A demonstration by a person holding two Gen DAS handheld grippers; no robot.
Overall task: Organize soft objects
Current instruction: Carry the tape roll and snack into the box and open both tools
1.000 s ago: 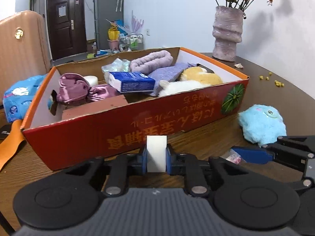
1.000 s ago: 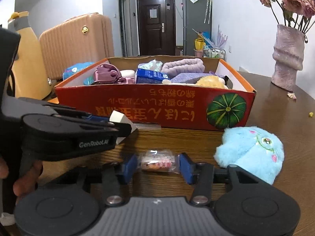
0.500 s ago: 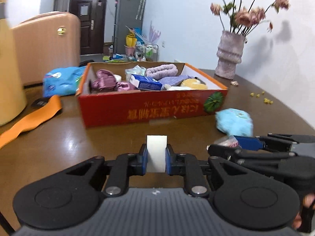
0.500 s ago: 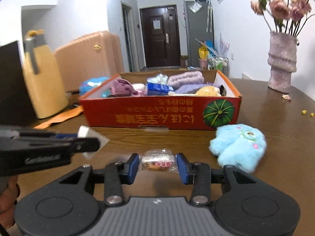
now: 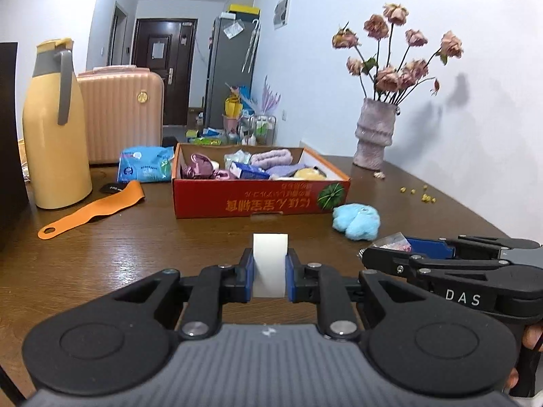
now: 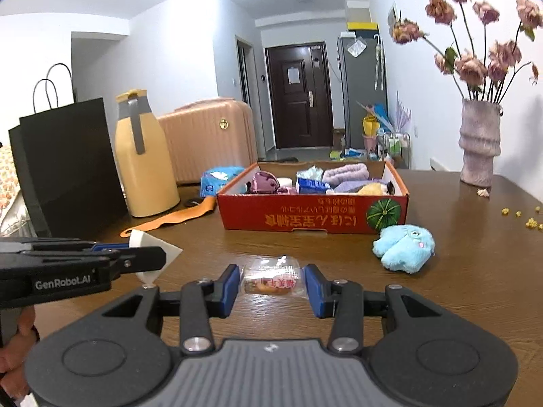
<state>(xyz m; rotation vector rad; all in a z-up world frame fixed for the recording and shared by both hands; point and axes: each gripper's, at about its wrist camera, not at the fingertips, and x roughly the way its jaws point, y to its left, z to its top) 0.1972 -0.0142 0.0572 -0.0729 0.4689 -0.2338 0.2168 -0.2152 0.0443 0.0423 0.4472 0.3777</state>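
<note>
**Both grippers loaded, box still ahead**

The left gripper (image 5: 269, 279) was clenched on a white foam block (image 5: 270, 264), and the right gripper (image 6: 270, 290) pinched a clear-wrapped snack packet (image 6: 271, 279) by its ends, probably to spare the contents. Both hung above the table's near edge, well apart from the red cardboard box (image 6: 312, 218) at mid-table, already crowded with soft things. A blue plush toy (image 6: 404, 249) lay just outside the box's front right corner, seemingly awaiting collection.
</note>
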